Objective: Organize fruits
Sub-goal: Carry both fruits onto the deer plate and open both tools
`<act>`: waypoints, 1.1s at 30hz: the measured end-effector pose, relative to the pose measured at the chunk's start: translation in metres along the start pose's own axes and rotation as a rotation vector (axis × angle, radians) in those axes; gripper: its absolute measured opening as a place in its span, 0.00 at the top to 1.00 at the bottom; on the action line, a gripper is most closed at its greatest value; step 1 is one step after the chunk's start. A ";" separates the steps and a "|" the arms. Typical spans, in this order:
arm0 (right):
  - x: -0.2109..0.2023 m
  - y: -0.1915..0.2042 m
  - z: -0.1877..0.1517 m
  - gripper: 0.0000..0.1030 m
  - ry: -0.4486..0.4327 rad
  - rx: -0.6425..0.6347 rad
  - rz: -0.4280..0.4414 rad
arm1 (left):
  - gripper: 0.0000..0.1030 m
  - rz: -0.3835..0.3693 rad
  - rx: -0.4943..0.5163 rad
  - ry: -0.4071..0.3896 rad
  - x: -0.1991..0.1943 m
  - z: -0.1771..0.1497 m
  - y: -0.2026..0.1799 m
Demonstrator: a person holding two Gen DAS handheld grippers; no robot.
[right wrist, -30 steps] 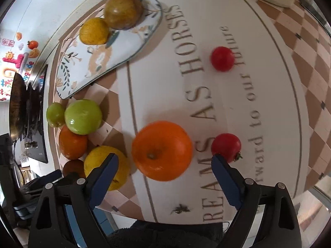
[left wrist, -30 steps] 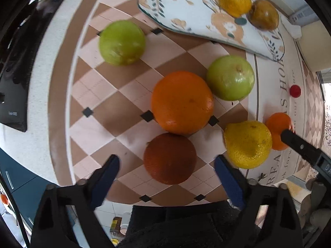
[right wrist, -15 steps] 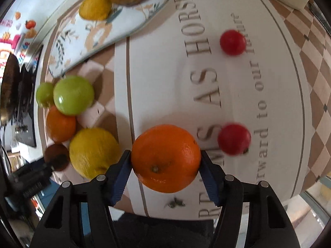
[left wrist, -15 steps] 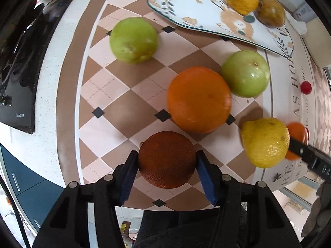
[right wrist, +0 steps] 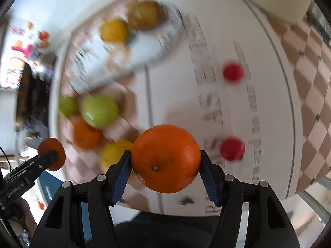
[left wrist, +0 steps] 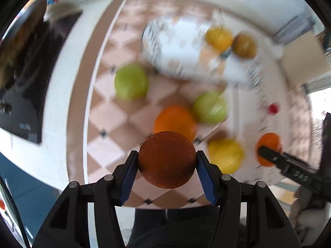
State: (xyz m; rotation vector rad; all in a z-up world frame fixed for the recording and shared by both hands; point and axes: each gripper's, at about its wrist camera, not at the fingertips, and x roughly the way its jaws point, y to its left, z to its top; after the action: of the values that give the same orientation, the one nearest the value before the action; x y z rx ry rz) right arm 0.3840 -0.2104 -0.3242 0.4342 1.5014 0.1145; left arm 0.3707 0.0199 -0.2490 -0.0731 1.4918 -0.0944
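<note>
Both grippers, open above fruit a second ago, now clamped and lifted: left gripper (left wrist: 167, 163) pinching dark russet orange (left wrist: 167, 159), right gripper (right wrist: 165, 161) pinching bright orange (right wrist: 166, 158), both clear of patterned mat (left wrist: 107, 115). Two fruits look bound for floral tray (left wrist: 165, 47) at mat's far edge, where yellow citrus (left wrist: 219, 38) and brown fruit (left wrist: 244, 45) already sit. Left view alone shows tray's bare near half; right view alone shows second red tomato (right wrist: 232, 149) by mat lettering
</note>
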 end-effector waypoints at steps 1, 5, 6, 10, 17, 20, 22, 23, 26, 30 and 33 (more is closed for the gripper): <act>-0.005 0.004 0.006 0.36 -0.014 -0.005 0.009 | 0.48 -0.014 0.010 -0.030 -0.016 0.015 -0.006; -0.009 0.024 0.059 0.36 -0.068 -0.033 0.020 | 0.48 -0.041 0.036 -0.088 -0.035 0.070 -0.024; -0.007 0.026 0.072 0.36 -0.073 -0.039 0.013 | 0.48 -0.036 0.040 -0.094 -0.033 0.090 -0.027; 0.019 0.036 0.118 0.36 -0.043 -0.061 -0.013 | 0.48 0.004 0.041 -0.055 -0.001 0.154 -0.035; 0.059 0.038 0.146 0.36 0.020 -0.065 -0.047 | 0.48 0.003 0.013 0.074 0.066 0.217 -0.034; 0.065 0.036 0.150 0.36 0.031 -0.051 -0.050 | 0.48 0.005 0.026 0.117 0.086 0.227 -0.038; 0.068 0.037 0.153 0.36 0.034 -0.048 -0.051 | 0.48 0.014 0.034 0.150 0.099 0.230 -0.039; 0.068 0.037 0.153 0.35 0.035 -0.048 -0.054 | 0.48 0.015 0.036 0.160 0.103 0.231 -0.040; 0.066 0.033 0.147 0.35 0.041 -0.047 -0.055 | 0.48 0.013 0.030 0.178 0.111 0.231 -0.040; 0.058 0.031 0.146 0.14 0.037 -0.033 -0.059 | 0.45 0.004 0.024 0.170 0.107 0.235 -0.040; 0.050 0.031 0.143 0.14 0.022 -0.028 -0.082 | 0.14 0.011 0.053 0.133 0.096 0.236 -0.040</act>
State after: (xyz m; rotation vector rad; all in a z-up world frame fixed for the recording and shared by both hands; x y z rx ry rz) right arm 0.5342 -0.1945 -0.3586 0.3488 1.5354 0.0757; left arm 0.6123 -0.0321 -0.3214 -0.0161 1.6217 -0.1315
